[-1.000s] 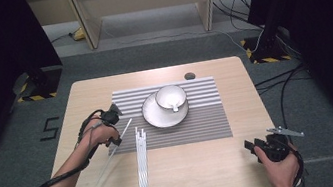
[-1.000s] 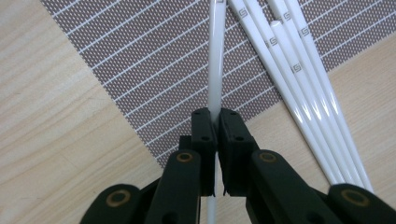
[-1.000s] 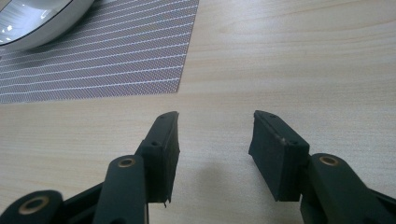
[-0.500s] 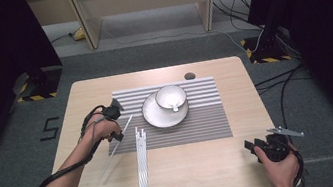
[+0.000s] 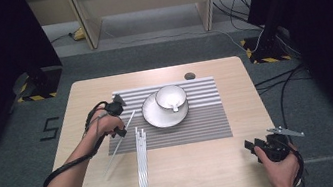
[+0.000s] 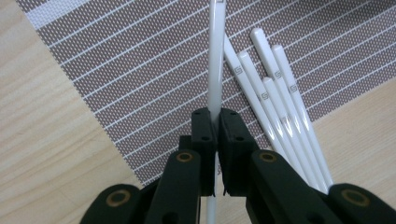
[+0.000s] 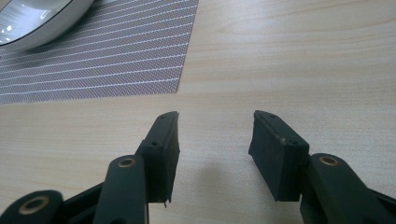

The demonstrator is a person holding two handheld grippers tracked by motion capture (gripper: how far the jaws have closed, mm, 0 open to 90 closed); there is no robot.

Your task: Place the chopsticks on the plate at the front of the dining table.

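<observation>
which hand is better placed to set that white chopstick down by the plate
Left. The left gripper is already shut on the chopstick, above the striped mat near the plate. The right gripper is open with nothing between its jaws, at the table's near right corner.

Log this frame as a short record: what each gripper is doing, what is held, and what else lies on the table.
left gripper: shut on one white chopstick, above the striped mat's left edge
right gripper: open, nothing between the jaws, over bare table at the near right corner
loose chopsticks: a bundle lying across the mat's front edge
crockery: cup on a plate, on the mat
</observation>
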